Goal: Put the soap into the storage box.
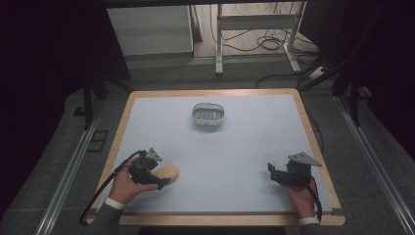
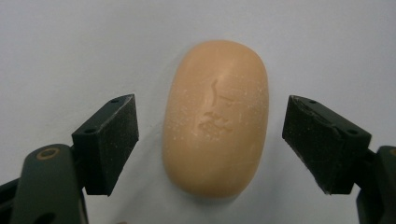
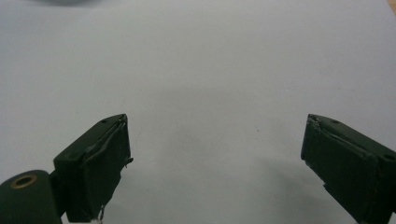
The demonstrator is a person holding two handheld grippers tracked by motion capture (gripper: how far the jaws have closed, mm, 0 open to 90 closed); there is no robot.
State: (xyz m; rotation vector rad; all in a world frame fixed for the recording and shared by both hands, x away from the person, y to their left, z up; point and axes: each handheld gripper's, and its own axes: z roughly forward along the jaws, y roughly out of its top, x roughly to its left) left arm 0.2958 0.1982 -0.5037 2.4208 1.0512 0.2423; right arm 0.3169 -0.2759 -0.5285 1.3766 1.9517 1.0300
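Observation:
A peach-coloured oval soap bar (image 2: pixel 215 119) lies flat on the pale blue mat, seen also in the high view as the soap bar (image 1: pixel 169 172) at the front left. My left gripper (image 2: pixel 210 140) is open, its two black jaws straddling the soap with a gap on each side; in the high view the left gripper (image 1: pixel 161 180) sits right at the bar. My right gripper (image 3: pixel 217 154) is open over bare mat, and the right gripper (image 1: pixel 274 172) rests at the front right. A grey oval soap dish (image 1: pixel 208 115) stands at the back centre.
The pale blue mat (image 1: pixel 235 147) covers a wooden-edged table (image 1: pixel 313 142). Beyond the far edge stand white desk legs (image 1: pixel 219 44) and cables on the floor. Dark frames flank both sides.

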